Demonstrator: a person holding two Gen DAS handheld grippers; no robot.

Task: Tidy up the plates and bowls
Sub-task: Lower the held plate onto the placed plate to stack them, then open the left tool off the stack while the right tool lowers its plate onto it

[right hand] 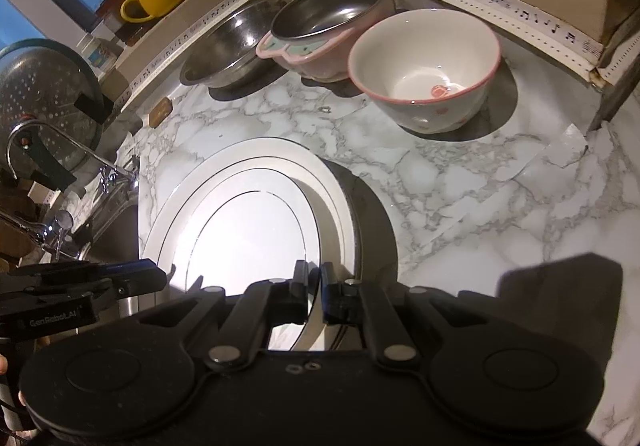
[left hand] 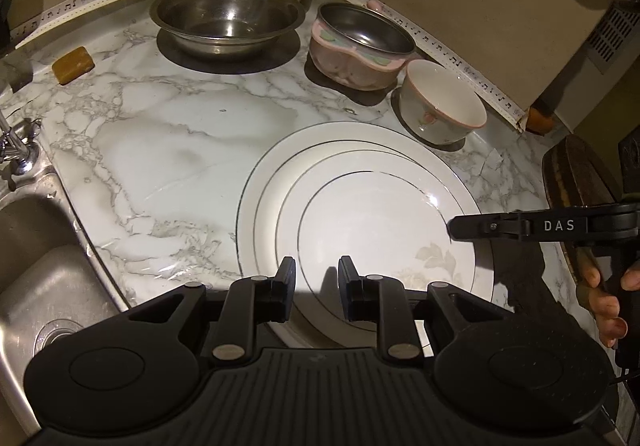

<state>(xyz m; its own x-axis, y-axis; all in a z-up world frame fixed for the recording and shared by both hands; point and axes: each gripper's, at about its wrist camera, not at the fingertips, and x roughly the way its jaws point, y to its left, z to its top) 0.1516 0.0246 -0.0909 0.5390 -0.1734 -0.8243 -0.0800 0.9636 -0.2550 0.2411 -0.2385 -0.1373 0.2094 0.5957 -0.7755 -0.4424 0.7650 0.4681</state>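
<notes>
My right gripper pinches the top plate's rim, jaws narrow, on the stack near the worktop's sink-side edge. Only the left view shows my left gripper hovering, jaws parted, holding nothing.

Left claw open over stacked plates w/ bowls behind
</notes>
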